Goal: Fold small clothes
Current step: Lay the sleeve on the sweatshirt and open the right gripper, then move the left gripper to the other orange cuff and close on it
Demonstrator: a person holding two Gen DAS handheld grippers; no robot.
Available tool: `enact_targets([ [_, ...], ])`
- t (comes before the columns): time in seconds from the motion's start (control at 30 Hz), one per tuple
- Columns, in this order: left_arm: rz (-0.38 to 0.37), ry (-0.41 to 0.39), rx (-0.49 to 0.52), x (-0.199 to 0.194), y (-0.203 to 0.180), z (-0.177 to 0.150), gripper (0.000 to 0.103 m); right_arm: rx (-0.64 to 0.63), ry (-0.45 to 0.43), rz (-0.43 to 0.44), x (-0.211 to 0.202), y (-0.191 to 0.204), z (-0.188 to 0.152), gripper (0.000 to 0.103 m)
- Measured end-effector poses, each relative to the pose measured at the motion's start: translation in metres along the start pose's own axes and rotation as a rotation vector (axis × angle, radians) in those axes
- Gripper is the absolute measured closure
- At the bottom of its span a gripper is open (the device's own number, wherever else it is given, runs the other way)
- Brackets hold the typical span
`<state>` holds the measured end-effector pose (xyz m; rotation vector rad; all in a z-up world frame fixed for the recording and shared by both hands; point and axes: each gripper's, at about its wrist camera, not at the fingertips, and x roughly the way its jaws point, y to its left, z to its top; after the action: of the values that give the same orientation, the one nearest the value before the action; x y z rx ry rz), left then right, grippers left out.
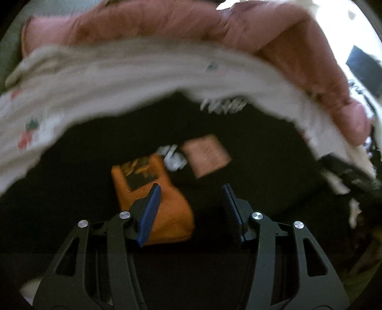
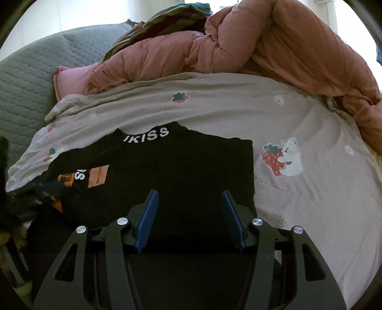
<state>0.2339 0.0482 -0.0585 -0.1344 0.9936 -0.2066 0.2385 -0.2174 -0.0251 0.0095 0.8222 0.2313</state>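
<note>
A black shirt (image 2: 181, 167) with white "KISS" lettering and orange patches lies on a pale bedsheet with strawberry prints (image 2: 310, 190). In the blurred left wrist view the same black shirt (image 1: 238, 147) fills the middle, with an orange patch (image 1: 152, 198) and a pink patch (image 1: 206, 158) showing. My left gripper (image 1: 191, 188) is open just above the shirt, its left finger over the orange patch. My right gripper (image 2: 189, 194) is open and empty over the shirt's near part.
A pink quilt (image 2: 274, 45) is bunched at the back of the bed, with striped fabric (image 2: 167, 21) behind it. A grey quilted cover (image 2: 28, 78) lies at the left. The sheet's edge (image 1: 119, 88) curves above the shirt in the left wrist view.
</note>
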Motion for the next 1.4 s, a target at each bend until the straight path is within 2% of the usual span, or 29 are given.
enact_targets([
  [0.1, -0.036, 0.006, -0.061, 0.000, 0.016, -0.006, 0.059, -0.018, 0.020, 0.013, 0.005, 0.003, -0.001, 0.046],
  [0.13, -0.040, 0.002, -0.067, -0.002, 0.018, -0.006, 0.059, -0.028, 0.030, 0.008, 0.008, 0.004, -0.001, 0.042],
  [0.2, -0.045, 0.001, -0.075, -0.002, 0.020, -0.006, 0.059, -0.044, 0.058, -0.011, 0.015, 0.005, -0.003, 0.041],
  [0.33, -0.046, -0.004, -0.078, -0.005, 0.018, -0.009, 0.059, -0.045, 0.172, -0.092, 0.040, -0.005, -0.013, 0.037],
  [0.37, -0.047, -0.005, -0.079, -0.005, 0.017, -0.011, 0.059, -0.032, 0.187, -0.082, 0.043, -0.008, -0.016, 0.037],
  [0.5, -0.058, -0.019, -0.117, -0.010, 0.021, -0.011, 0.058, -0.028, 0.173, -0.070, 0.038, -0.008, -0.019, 0.036],
  [0.57, -0.052, -0.032, -0.131, -0.015, 0.024, -0.013, 0.056, -0.017, 0.153, -0.047, 0.031, -0.007, -0.019, 0.029],
  [0.67, -0.045, -0.056, -0.140, -0.024, 0.025, -0.016, 0.055, -0.025, 0.128, -0.029, 0.022, -0.002, -0.019, 0.026],
  [0.8, -0.010, -0.108, -0.149, -0.040, 0.028, -0.020, 0.040, -0.042, 0.113, -0.025, 0.013, 0.006, -0.018, 0.023],
  [0.87, 0.003, -0.125, -0.150, -0.045, 0.030, -0.022, 0.037, -0.048, 0.101, -0.024, 0.010, 0.010, -0.018, 0.017],
  [0.93, 0.012, -0.135, -0.154, -0.048, 0.032, -0.024, 0.030, -0.057, 0.088, -0.023, 0.006, 0.014, -0.017, 0.016],
  [1.0, 0.021, -0.145, -0.158, -0.052, 0.034, -0.026, 0.029, -0.066, 0.080, -0.019, 0.002, 0.018, -0.017, 0.014],
  [1.07, 0.030, -0.155, -0.162, -0.058, 0.035, -0.029, 0.020, -0.070, 0.068, -0.020, -0.001, 0.021, -0.016, 0.010],
  [1.2, 0.059, -0.187, -0.155, -0.069, 0.037, -0.033, 0.010, -0.078, 0.048, -0.006, -0.010, 0.027, -0.014, 0.008],
  [1.4, 0.087, -0.209, -0.161, -0.083, 0.042, -0.039, 0.010, -0.089, 0.017, 0.004, -0.023, 0.036, -0.012, 0.007],
])
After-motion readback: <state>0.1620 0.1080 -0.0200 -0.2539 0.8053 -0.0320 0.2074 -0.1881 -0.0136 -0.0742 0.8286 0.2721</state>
